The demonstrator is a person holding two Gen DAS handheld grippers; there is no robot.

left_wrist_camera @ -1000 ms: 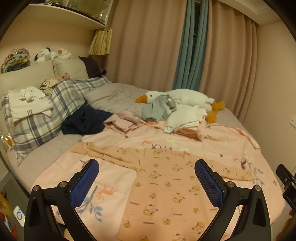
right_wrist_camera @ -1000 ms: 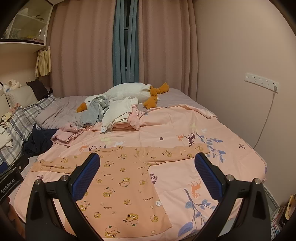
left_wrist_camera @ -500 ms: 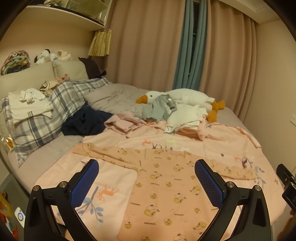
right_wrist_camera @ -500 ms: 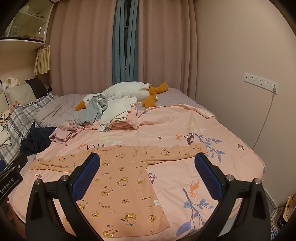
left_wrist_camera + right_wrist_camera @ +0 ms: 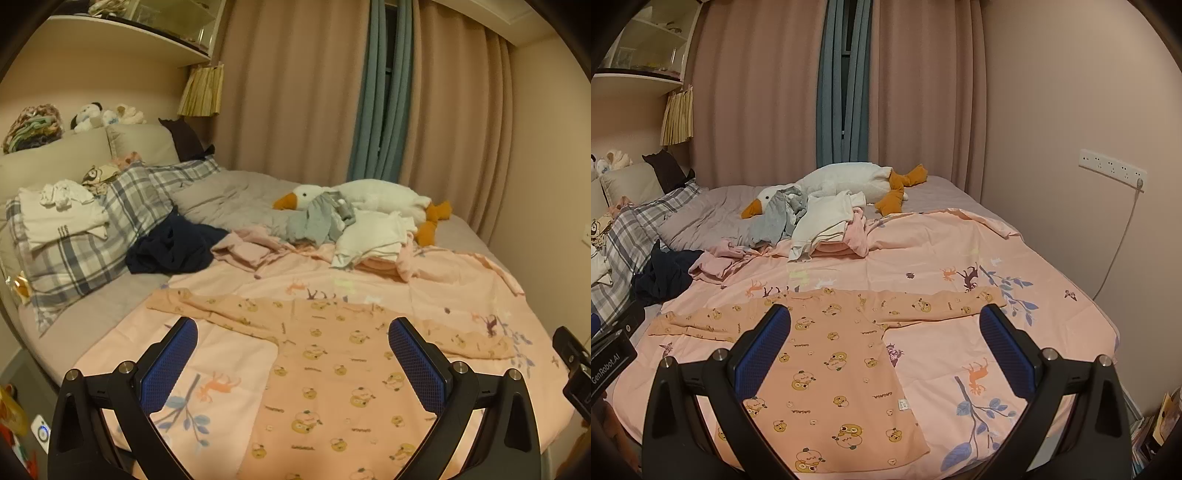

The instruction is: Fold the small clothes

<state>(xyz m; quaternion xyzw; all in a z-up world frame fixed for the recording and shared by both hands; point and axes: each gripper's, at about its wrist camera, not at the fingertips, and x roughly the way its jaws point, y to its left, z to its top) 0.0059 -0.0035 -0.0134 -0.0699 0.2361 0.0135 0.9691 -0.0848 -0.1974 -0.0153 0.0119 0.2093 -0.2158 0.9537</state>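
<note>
Right wrist: clothes pile (image 5: 827, 225) and plush goose (image 5: 846, 184) beyond shirt (image 5: 831, 350).

both wrist views look down the bed (image 5: 229, 199) from its foot, sharing the goose (image 5: 846, 184).

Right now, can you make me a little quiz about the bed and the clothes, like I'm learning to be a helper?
1. True or false: the orange shirt lies spread flat with both sleeves out.
2. Which is draped over the goose toy? A) grey garment B) plaid pillow C) navy garment
3. Fill in: the left gripper and right gripper are both ____ and hold nothing.

Key: 1 true; 2 A; 3 open.
</note>
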